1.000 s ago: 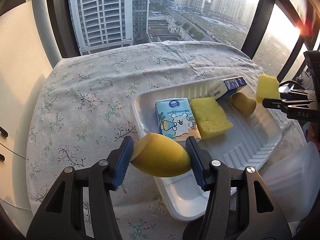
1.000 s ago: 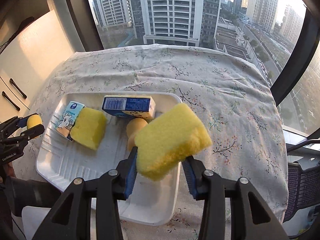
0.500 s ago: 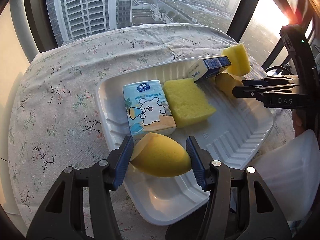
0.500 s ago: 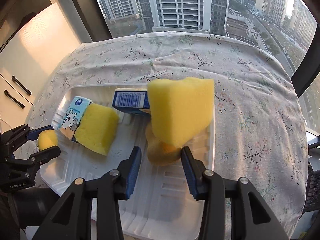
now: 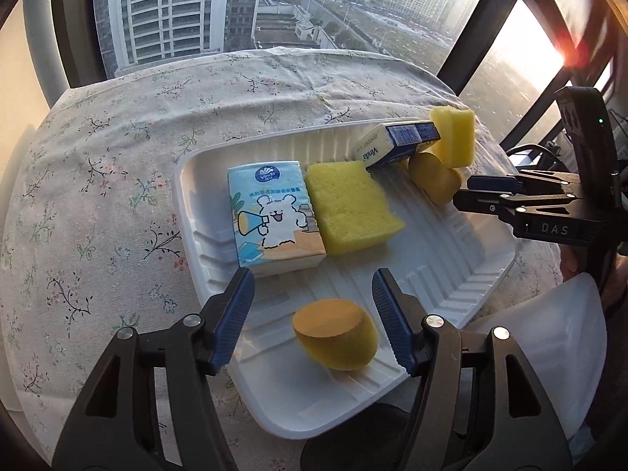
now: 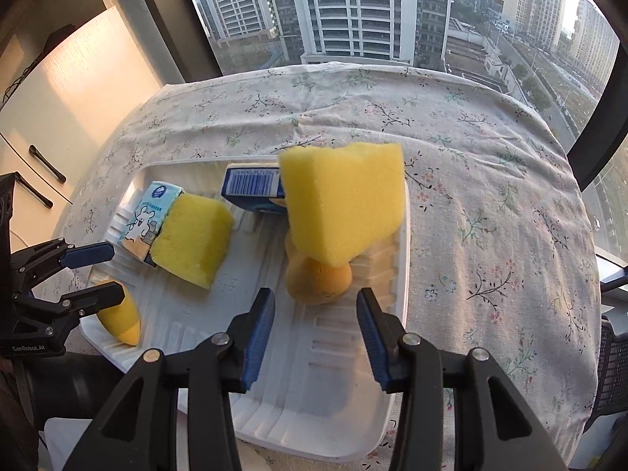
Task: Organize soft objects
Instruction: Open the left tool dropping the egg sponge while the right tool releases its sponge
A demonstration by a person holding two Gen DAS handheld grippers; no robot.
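A white ribbed tray (image 5: 431, 274) (image 6: 337, 392) lies on the flowered tablecloth. My left gripper (image 5: 310, 310) is open. An orange egg-shaped sponge (image 5: 335, 333) (image 6: 119, 320) lies loose in the tray's near corner between its fingers. My right gripper (image 6: 312, 333) is open. A yellow block sponge (image 6: 343, 200) (image 5: 453, 139) stands ahead of it on a second orange sponge (image 6: 318, 280) (image 5: 433, 180). The tray also holds a flat yellow sponge (image 5: 351, 206) (image 6: 192, 237), a bear-print tissue pack (image 5: 274, 218) (image 6: 147, 216) and a blue Vinda tissue pack (image 5: 396, 143) (image 6: 253, 188).
The tablecloth (image 5: 98, 196) (image 6: 490, 196) covers the round table up to the window behind. A white plastic lid or container (image 5: 549, 353) sits at the tray's near right corner. A cabinet with dark handles (image 6: 43, 165) stands to the left.
Both grippers opened. The left one let the orange sponge drop into the tray's near corner. The right one released the yellow block sponge onto the other orange sponge.
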